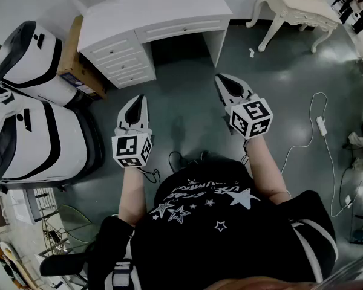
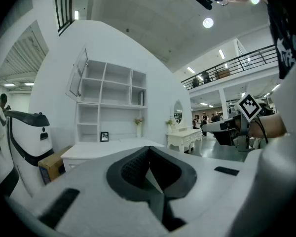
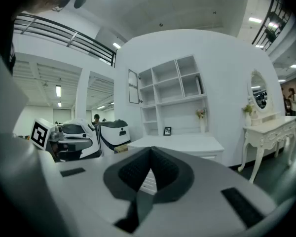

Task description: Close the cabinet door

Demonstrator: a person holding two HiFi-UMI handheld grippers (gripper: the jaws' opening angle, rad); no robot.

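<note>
Nothing was done yet: the cabinet door (image 2: 79, 77) hung open, and I held the left hand-held gripper (image 1: 140, 101) and right hand-held gripper (image 1: 220, 80) well away, jaws together, empty.

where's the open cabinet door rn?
Left gripper view, upper left: the cabinet door hangs open off the top-left corner of the shelf unit, above the white desk.

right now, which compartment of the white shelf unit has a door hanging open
The top-left compartment: its framed door swings out to the left, while the other compartments show no door.
</note>
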